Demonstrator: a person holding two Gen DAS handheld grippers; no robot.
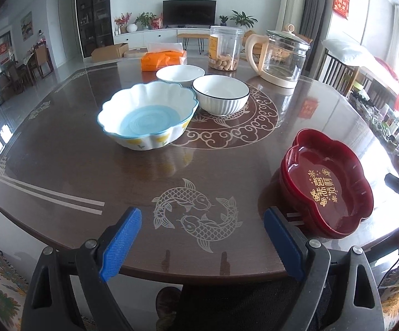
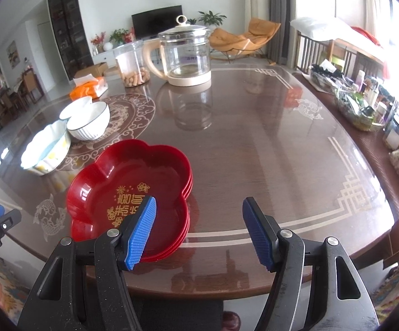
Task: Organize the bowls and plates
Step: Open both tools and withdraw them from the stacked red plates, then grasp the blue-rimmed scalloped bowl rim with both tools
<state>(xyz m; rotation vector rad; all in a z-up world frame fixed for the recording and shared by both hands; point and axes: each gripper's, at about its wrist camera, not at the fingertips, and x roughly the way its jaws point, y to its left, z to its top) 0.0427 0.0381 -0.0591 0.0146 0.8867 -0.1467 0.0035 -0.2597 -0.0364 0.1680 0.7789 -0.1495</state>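
Observation:
A stack of red flower-shaped plates (image 1: pixel 329 184) (image 2: pixel 133 190) sits near the front edge of the brown table (image 1: pixel 75 165) (image 2: pixel 254 151). Farther back stand a scalloped blue-and-white bowl (image 1: pixel 147 114) (image 2: pixel 46 149), a white ribbed bowl with a dark rim (image 1: pixel 221 95) (image 2: pixel 89 124) and a plain white bowl (image 1: pixel 180 74) (image 2: pixel 75 107). My left gripper (image 1: pixel 202 244) hovers open over the table's front edge, left of the red plates, nothing between its jaws. My right gripper (image 2: pixel 198 231) is open too, its left pad above the plates' near right rim.
At the back of the table stand a glass kettle (image 1: pixel 280 55) (image 2: pixel 184 55), a clear jar of nuts (image 1: pixel 225 48) (image 2: pixel 131 64) and an orange tissue pack (image 1: pixel 163 59) (image 2: pixel 89 87). A cluttered side shelf (image 2: pixel 365 102) runs along the right.

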